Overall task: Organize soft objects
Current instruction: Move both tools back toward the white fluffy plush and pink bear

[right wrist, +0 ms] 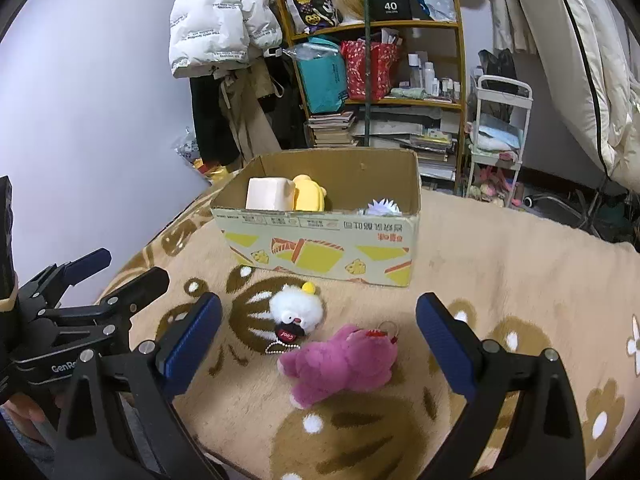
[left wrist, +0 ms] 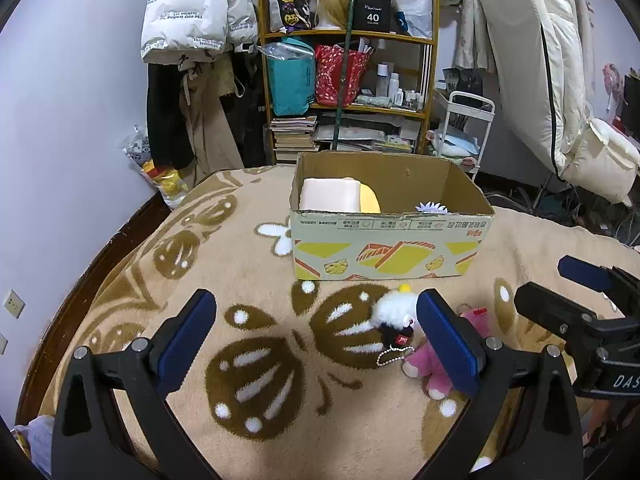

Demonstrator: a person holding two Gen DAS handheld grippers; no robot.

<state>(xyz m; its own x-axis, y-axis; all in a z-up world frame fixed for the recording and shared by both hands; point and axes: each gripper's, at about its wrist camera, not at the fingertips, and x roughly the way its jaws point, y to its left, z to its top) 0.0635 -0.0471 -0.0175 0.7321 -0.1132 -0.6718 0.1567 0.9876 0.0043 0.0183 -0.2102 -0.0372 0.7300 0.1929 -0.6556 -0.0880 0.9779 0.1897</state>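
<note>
While your left wrist camera looks across the patterned blanket (left wrist: 120, 308), the left gripper (left wrist: 316, 344) hangs with its jaws spread wide and nothing between them, aimed at bare pile to the left of the toys. From there the white plush keychain (left wrist: 394, 310) lies just beside the right fingertip, and the pink plush bear (left wrist: 430, 360) is half hidden behind that finger, so this hand is poorly lined up for either one. Ahead, toward the blanket's far edge, stands the open cardboard box (left wrist: 392, 248), already holding a cream cushion (left wrist: 330, 196), a yellow plush (left wrist: 370, 202) and something white and spiky (left wrist: 431, 208); the free space looks to be in its right half. In the right wrist view the right gripper (right wrist: 318, 342) is also wide open and empty, and here both toys sit squarely between the fingers: the white keychain farther off, near the box's front wall, the pink bear closer, the two nearly touching. I would take the bear with this hand. Come down over its body so the pads close across the torso rather than a limb or the ring at its head, and keep clear of the bead chain (right wrist: 282, 347) so the white toy is not dragged along. Squeeze firmly, since plush compresses, lift clear of the box rim, then release over the box's empty right side.
</note>
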